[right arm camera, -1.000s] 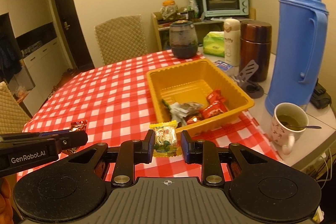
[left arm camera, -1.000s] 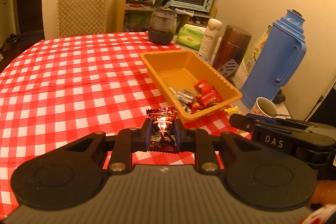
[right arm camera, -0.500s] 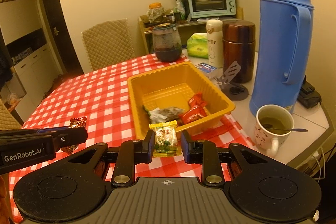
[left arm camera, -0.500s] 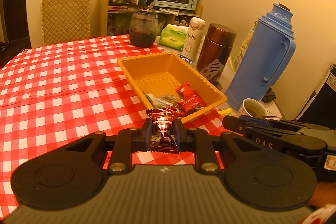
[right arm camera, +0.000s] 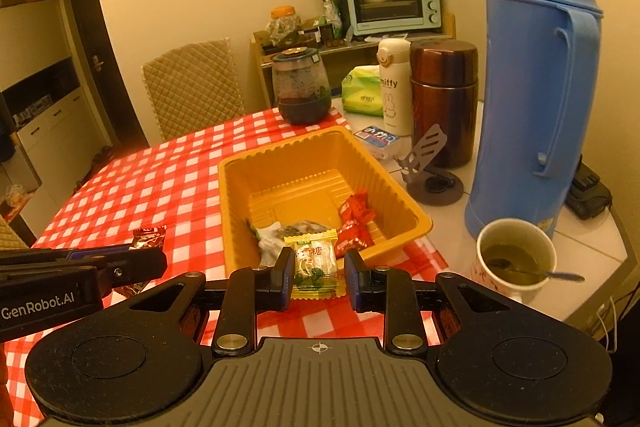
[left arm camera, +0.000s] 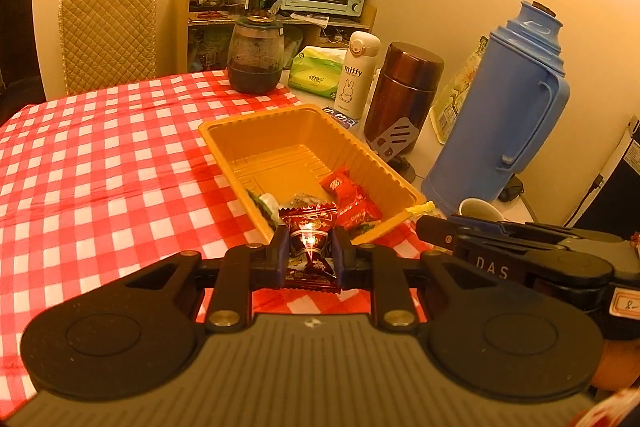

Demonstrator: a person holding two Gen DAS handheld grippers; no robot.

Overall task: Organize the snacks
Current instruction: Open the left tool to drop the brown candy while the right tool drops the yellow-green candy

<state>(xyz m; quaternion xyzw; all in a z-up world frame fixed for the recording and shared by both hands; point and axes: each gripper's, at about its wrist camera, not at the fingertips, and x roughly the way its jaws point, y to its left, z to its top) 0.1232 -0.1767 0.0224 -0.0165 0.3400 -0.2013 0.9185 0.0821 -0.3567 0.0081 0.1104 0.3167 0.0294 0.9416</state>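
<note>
My left gripper (left arm camera: 308, 259) is shut on a dark brown candy (left arm camera: 310, 247), held just short of the near end of the yellow tray (left arm camera: 280, 143). My right gripper (right arm camera: 316, 275) is shut on a yellow candy packet (right arm camera: 316, 261), also at the tray's (right arm camera: 320, 155) near rim. Red wrappers (right arm camera: 354, 219) and a few other sweets lie in the tray's near half. The left gripper with its brown candy (right arm camera: 148, 237) shows at the left of the right wrist view; the right gripper's side (left arm camera: 500, 251) shows at the right of the left wrist view.
On the red checked tablecloth (left arm camera: 100, 167) stands a dark glass jar (left arm camera: 256, 59). Right of the tray are a blue thermos (right arm camera: 536, 75), a brown flask (right arm camera: 444, 99), a white bottle (right arm camera: 394, 83), a phone stand (right arm camera: 432, 163) and a cup with a spoon (right arm camera: 516, 259).
Both grippers have moved toward the tray with their candies still gripped; the tray, thermos and cup have grown larger and shifted left in both views.
</note>
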